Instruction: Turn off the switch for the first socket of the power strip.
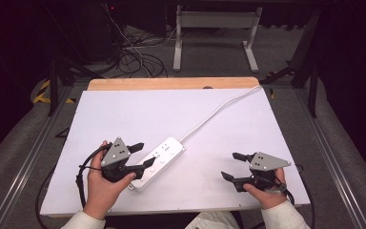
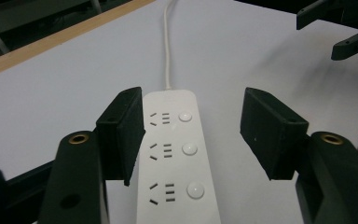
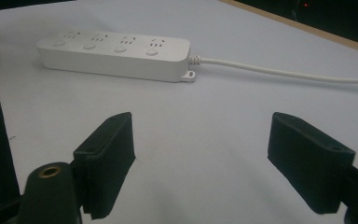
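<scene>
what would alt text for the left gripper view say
A white power strip lies on a white table between the left gripper's open black jaws, its cord running away from the camera.

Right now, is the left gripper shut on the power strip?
No, open. The left gripper straddles the power strip: a gap at one jaw, the other right beside its edge.

- In the high view, the left gripper point(image 1: 140, 155) and its hand cover the near end of the white power strip point(image 1: 164, 155).
- The socket markings there are too small to read.
- In the left gripper view, the bottom edge cuts off the strip's near end.
- In the right gripper view, the white cord point(image 3: 284, 72) runs off the right edge.
</scene>
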Available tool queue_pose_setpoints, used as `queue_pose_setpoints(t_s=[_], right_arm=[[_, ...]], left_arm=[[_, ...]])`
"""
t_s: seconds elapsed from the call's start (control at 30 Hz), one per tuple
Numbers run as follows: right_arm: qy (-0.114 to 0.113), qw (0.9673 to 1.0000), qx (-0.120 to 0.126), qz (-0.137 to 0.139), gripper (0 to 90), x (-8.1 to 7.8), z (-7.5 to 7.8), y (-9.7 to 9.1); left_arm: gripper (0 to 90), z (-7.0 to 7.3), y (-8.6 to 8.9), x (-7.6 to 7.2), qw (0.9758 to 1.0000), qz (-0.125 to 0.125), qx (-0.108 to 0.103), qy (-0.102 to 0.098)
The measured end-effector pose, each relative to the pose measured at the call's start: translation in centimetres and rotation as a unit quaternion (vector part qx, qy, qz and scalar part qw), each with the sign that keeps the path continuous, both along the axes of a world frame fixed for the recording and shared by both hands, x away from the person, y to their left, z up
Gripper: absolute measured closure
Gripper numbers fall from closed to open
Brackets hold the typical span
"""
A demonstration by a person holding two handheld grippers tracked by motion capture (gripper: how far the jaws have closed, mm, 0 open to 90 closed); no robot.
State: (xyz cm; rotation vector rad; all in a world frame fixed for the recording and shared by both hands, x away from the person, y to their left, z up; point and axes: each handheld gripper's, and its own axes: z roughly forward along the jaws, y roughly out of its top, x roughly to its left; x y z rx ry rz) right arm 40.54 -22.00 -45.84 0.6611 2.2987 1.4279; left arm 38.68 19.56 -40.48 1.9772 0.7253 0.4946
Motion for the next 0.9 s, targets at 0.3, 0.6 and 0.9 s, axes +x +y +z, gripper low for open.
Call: queue_pose_setpoints(t_s=[0.3, 0.6, 0.9], right_arm=[[0.0, 1.0, 0.001, 0.007, 23.7, 0.0, 0.0, 0.0], [0.0, 0.9999, 0.004, 0.01, 23.7, 0.0, -0.1, 0.1], [0.0, 0.9998, 0.007, 0.016, 23.7, 0.0, -0.1, 0.1]], left_arm=[[43.7, -0.2, -1.3, 1.2, 0.9998, -0.01, -0.005, 0.015], [45.9, -0.7, -2.5, 2.5, 0.9995, -0.019, -0.007, 0.023], [48.4, -1.4, -3.5, 3.9, 0.9992, -0.023, -0.012, 0.03]])
